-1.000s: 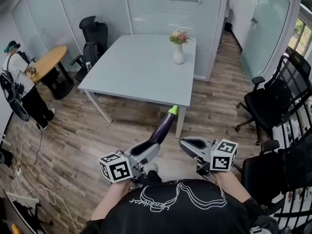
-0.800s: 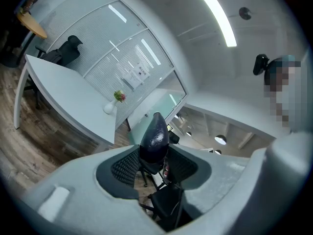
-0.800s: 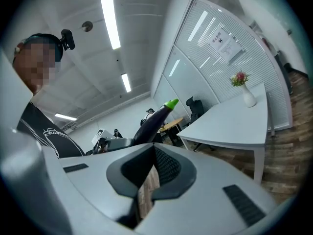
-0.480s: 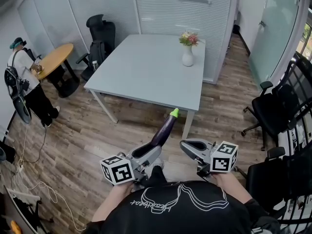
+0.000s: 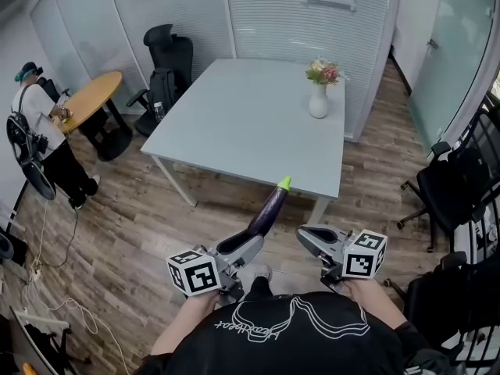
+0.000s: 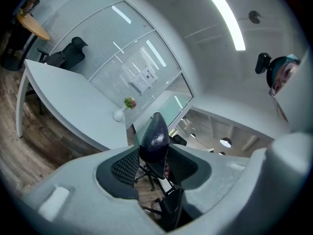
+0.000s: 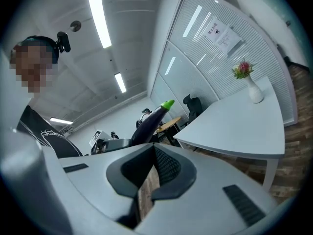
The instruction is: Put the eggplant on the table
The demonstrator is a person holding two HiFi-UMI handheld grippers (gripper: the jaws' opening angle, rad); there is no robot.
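My left gripper (image 5: 247,244) clamps the eggplant (image 5: 268,212) by its butt, long axis pointing green tip-first at the table (image 5: 234,123) edge. The right gripper (image 5: 307,234) sits closed, empty.

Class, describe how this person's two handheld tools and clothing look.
Left tool and right tool: light grey moulded shells, dark ribbed pads, each carrying a white cube with black square markers. Clothing: a black top with white line art.

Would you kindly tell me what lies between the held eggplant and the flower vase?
Only bare tabletop, seen in the head view, between eggplant and vase.
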